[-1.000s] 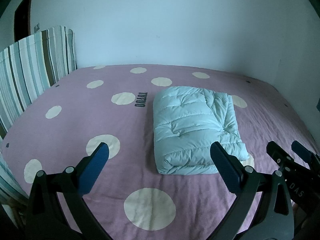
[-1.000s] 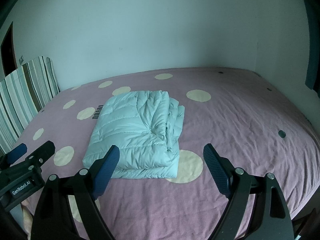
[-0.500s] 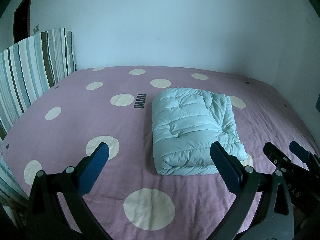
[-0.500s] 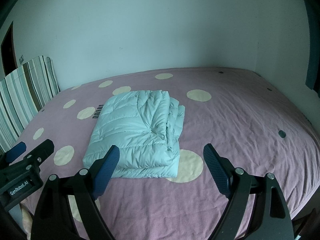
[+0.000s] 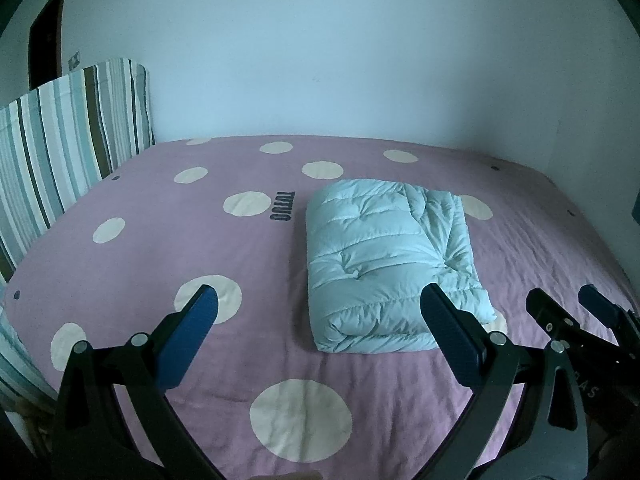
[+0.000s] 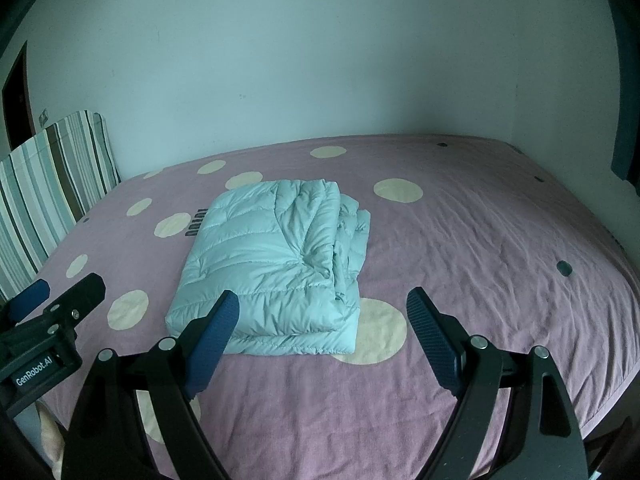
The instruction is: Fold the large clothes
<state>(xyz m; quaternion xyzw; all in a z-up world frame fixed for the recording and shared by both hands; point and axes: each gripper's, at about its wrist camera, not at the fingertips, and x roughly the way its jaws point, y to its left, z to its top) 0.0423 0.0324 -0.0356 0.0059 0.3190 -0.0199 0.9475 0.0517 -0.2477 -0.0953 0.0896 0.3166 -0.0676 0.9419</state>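
Pale wall (image 5: 320, 48), polka-dot bed (image 5: 160, 248), striped headboard (image 5: 60, 152)

Both wrist cams at bed's (image 5: 160, 240) near edge, angled down, sharing folded jacket (image 6: 276, 264).

Bed sheet (image 5: 160, 264): mauve, cream polka dots, dark "TUTUO" lettering, creased.
Striped cushion (image 5: 60, 152): upright at bed's left edge.
Wall (image 6: 320, 60): pale, plain.
Doorway (image 5: 46, 40): dark, far left.

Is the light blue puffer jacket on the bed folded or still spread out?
Folded. The puffer jacket lies as a compact rectangular bundle on the polka-dot bedspread, with stacked layers showing along its right edge. Neither gripper touches it.
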